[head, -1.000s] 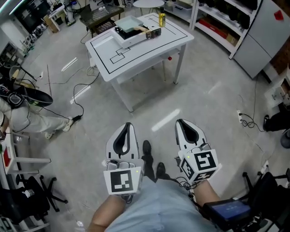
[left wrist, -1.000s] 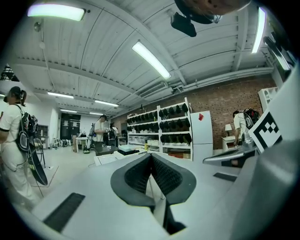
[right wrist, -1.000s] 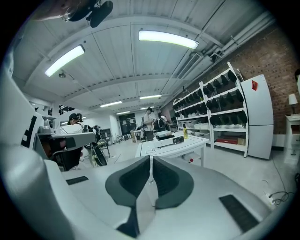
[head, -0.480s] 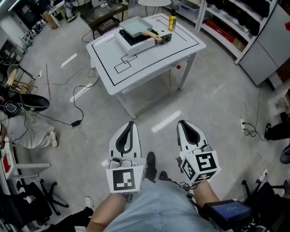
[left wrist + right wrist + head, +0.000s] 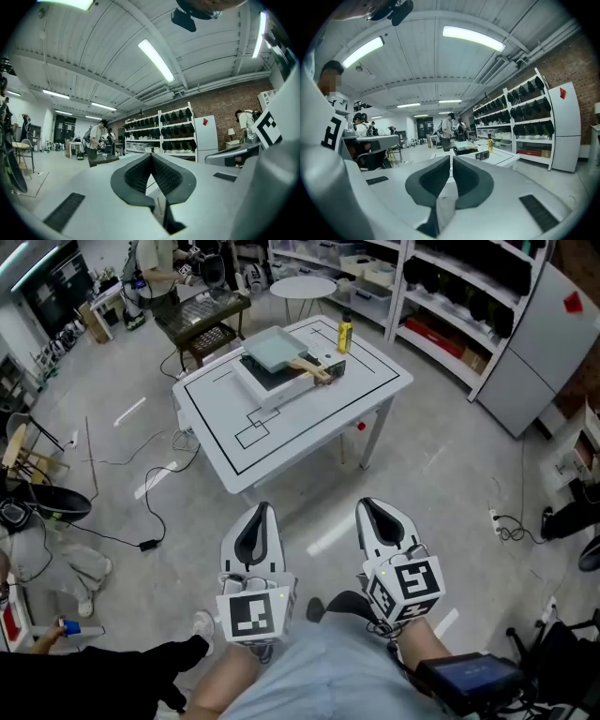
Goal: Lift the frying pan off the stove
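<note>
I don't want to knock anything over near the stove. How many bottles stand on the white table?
1. A small yellow bottle stands near the square white table's far edge, just beyond the flat white stove's right end, apart from it. No other shows.

A white table (image 5: 309,420) ruled with black lines is seen on a grey floor (image 5: 441,484), with a pale green, tan-handled frying pan (image 5: 273,347), a white-and-black stove (image 5: 261,390), a yellow bottle (image 5: 345,335), and a white left gripper (image 5: 263,510) and right gripper (image 5: 367,505) marked with black-and-white squares.
</note>
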Motion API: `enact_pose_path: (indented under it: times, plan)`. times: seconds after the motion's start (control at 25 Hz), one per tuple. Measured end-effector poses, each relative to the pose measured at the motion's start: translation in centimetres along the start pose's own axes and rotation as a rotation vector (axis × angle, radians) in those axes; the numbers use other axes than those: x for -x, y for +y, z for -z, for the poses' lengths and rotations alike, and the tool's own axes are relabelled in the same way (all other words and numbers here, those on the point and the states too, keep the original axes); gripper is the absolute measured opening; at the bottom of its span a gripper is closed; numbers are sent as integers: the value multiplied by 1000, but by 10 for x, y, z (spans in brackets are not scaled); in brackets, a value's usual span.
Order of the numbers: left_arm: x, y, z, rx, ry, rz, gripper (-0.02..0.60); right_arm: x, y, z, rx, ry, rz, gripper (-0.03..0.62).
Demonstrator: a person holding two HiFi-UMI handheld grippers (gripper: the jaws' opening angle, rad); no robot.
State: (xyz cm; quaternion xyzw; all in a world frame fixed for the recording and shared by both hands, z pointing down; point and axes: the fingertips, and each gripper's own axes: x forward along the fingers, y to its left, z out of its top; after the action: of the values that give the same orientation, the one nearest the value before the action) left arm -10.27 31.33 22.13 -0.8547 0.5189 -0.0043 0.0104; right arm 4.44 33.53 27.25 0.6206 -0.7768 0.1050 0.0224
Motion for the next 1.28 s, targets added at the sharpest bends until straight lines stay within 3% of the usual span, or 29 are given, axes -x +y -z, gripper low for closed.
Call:
enact_pose_path:
  times: [0.52, 1.0, 1.28]
  plan:
    - [-72, 4, 30, -4, 56, 41, 17, -56, -44, 10, -30, 27, 40, 49]
    - [-204, 7, 54, -3, 161, -7, 17, -170, -123, 24, -111, 148, -34, 49]
    - [-278, 8, 47, -32, 176, -70, 17, -239, -169, -2, -116, 138, -113, 49]
